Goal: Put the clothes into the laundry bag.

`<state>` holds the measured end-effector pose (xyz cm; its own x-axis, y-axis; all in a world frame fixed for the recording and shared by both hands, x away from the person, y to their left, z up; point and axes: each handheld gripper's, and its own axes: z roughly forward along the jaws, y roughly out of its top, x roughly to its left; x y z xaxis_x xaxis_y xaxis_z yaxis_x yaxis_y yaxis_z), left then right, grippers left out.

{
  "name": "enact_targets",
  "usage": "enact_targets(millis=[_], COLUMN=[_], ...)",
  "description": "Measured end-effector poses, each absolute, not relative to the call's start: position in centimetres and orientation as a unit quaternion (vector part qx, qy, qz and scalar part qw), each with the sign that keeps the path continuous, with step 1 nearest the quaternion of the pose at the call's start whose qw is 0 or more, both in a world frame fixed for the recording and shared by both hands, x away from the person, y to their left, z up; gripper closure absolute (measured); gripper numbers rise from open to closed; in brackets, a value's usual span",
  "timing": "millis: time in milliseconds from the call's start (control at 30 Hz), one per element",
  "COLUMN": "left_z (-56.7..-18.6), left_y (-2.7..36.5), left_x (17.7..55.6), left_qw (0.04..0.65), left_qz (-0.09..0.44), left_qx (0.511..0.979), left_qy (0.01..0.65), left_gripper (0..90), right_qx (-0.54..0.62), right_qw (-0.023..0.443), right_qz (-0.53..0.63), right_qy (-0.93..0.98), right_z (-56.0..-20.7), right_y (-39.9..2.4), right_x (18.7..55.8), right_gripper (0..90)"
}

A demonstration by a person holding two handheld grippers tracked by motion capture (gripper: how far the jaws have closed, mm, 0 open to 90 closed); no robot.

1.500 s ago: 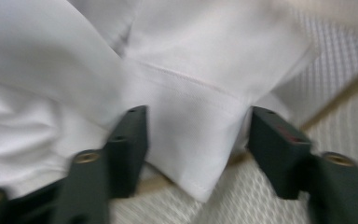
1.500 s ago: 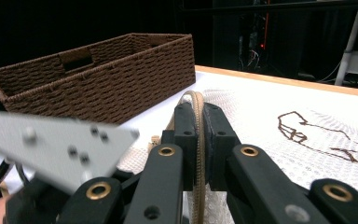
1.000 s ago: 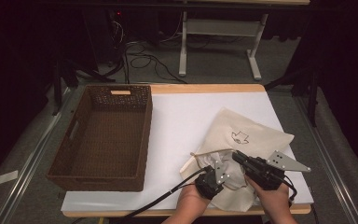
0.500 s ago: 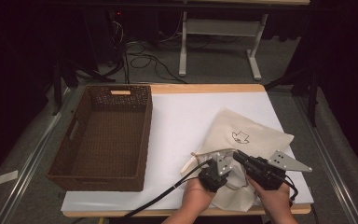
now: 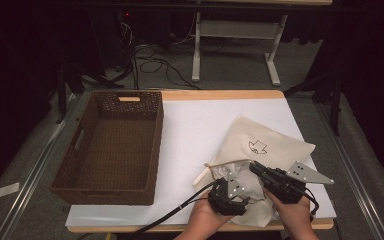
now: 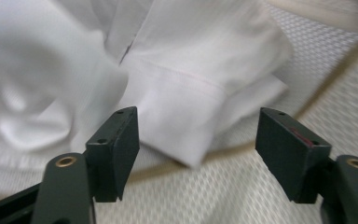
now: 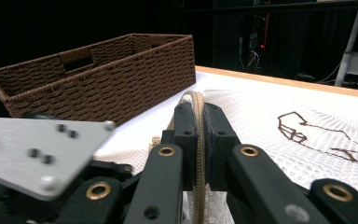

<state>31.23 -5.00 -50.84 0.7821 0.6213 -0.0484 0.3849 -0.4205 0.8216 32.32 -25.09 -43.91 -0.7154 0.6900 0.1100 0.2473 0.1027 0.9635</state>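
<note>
Your hands and both grippers cover the near end of the one cream mesh bag, so how much white cloth sits inside is hard to tell. Your left gripper has its jaws spread around a cloth fold. Your right gripper pinches the bag's zipper edge. One wicker basket stands at the table's left.

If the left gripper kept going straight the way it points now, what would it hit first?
Most likely the white garment: a folded, hemmed end of it lies directly ahead between the open jaws of the left gripper, resting on the mesh bag. Exact depth is hard to judge.
</note>
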Motion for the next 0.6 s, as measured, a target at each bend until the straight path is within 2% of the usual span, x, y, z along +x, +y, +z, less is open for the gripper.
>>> enact_targets(millis=[200,400,533,600], left_z=[-50.2,-48.7,-48.7,-49.0], left_y=[-2.0,2.9,5.2,5.9], left_x=[30.3,29.6,29.2,29.0], left_qw=[0.454,0.452,0.46,0.47], left_qz=[0.132,0.146,0.154,0.153], left_qx=[0.823,0.818,0.806,0.797], left_qy=[0.314,0.325,0.34,0.347], left_gripper=[31.9,34.4,38.2,37.1], right_qx=[0.327,0.323,0.316,0.309], right_qw=[0.189,0.188,0.187,0.177], right_qz=[0.585,0.576,0.556,0.531], right_qy=[0.718,0.727,0.746,0.769], right_z=[-44.0,-44.2,-44.8,-45.6], right_y=[-25.1,-24.9,-24.4,-23.9], right_x=[32.2,32.1,31.7,31.6], right_gripper=[86.8,86.8,86.7,86.6])
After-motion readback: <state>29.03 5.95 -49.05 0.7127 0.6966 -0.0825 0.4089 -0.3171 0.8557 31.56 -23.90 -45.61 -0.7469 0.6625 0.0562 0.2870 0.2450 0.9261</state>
